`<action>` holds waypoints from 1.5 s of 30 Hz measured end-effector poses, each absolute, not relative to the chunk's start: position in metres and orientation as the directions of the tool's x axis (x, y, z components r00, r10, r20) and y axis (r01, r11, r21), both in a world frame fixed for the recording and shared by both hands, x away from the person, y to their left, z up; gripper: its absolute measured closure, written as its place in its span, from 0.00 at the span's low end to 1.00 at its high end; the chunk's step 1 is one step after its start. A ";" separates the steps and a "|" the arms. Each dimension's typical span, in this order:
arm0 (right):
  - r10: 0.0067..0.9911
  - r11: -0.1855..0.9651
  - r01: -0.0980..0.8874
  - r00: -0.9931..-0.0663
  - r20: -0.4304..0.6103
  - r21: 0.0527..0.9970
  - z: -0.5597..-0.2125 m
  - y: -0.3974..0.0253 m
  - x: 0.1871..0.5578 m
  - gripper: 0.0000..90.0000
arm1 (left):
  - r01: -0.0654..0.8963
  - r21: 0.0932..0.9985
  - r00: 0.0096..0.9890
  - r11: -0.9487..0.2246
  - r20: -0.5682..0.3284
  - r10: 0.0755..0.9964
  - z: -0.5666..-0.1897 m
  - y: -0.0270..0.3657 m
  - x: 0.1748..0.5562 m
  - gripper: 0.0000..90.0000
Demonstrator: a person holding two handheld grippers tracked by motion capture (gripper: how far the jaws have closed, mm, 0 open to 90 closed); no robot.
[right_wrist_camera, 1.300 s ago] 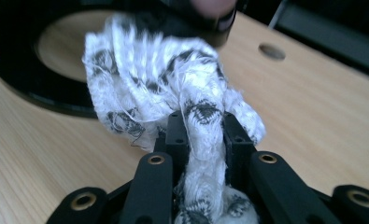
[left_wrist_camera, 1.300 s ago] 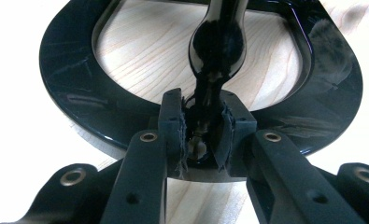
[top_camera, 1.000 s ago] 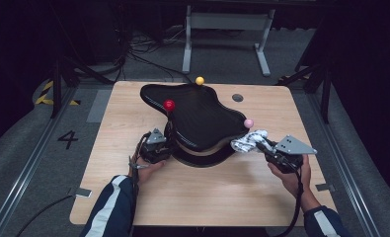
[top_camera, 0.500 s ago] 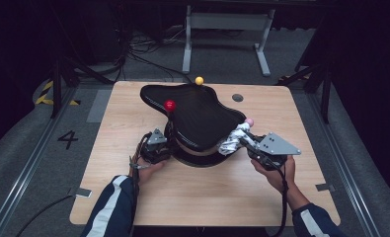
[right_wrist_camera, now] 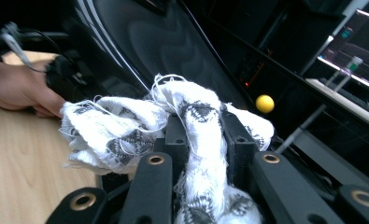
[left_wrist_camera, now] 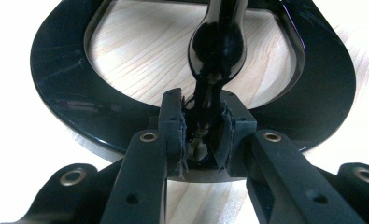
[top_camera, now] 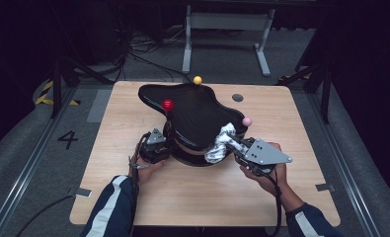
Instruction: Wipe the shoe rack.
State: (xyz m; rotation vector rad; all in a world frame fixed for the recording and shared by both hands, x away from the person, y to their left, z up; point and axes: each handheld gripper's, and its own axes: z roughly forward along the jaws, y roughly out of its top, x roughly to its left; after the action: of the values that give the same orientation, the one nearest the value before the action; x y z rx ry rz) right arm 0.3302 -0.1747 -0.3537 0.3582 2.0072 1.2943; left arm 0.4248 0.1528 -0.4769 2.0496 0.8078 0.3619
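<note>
Pressing cloth (top_camera: 221, 144) against seat (top_camera: 197, 111), seemingly.

The cloth (right_wrist_camera: 191, 140) is running off the bottom edge between the right gripper (right_wrist_camera: 203, 135) jaws, its lower end cut off. The top of the black seat (left_wrist_camera: 196, 70) is leaving the frame above the left gripper (left_wrist_camera: 203, 135), whose jaws are hiding the clamped part.

A wooden table (top_camera: 133, 197) stands on grey floor (top_camera: 29, 163) marked with a number four (top_camera: 67, 139).
</note>
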 end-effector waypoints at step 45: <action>0.773 0.468 0.184 -0.559 -0.299 0.864 -0.417 -0.245 0.408 0.84 | 0.415 0.818 0.747 -0.398 -0.056 0.663 -0.477 0.155 0.427 0.83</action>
State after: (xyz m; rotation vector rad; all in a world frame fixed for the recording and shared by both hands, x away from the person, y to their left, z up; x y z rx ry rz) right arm 0.4080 -0.2445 -0.4165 0.7935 2.0147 1.0714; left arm 0.4274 0.1547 -0.4769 2.0459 0.8120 0.3494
